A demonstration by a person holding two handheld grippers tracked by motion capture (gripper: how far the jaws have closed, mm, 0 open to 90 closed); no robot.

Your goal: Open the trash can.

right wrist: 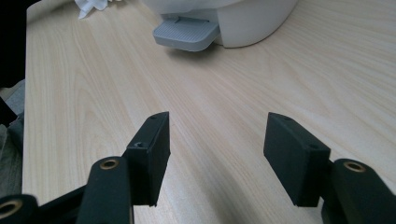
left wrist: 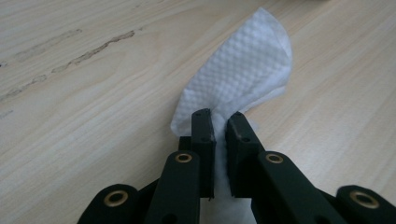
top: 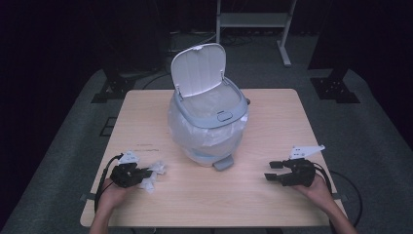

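Left gripper (left wrist: 219,119), nearest the table's front edge, left and well short of the bin (top: 208,117): jaws clamped on a crumpled white tissue (left wrist: 243,65). The pinch sits at the tissue's near end; the rest fans out past the jaw tips onto the table (top: 272,209).

Right gripper (right wrist: 217,135), front right of the bin, well apart from it: jaws spread, nothing between, bare wood under them. The grey pedal (right wrist: 187,33) lies ahead of it at the bin's foot.

Bin mid-table, plastic liner over the rim, lid (top: 198,69) standing open at the back.

Judgement: step in hand is lifting the tissue for the bin. Lift straight off the wood first so the loose end doesn't drag. Carry it above the rim, not across the liner. Let go only over the mouth's centre. The lid is already up, so the right gripper should keep clear.
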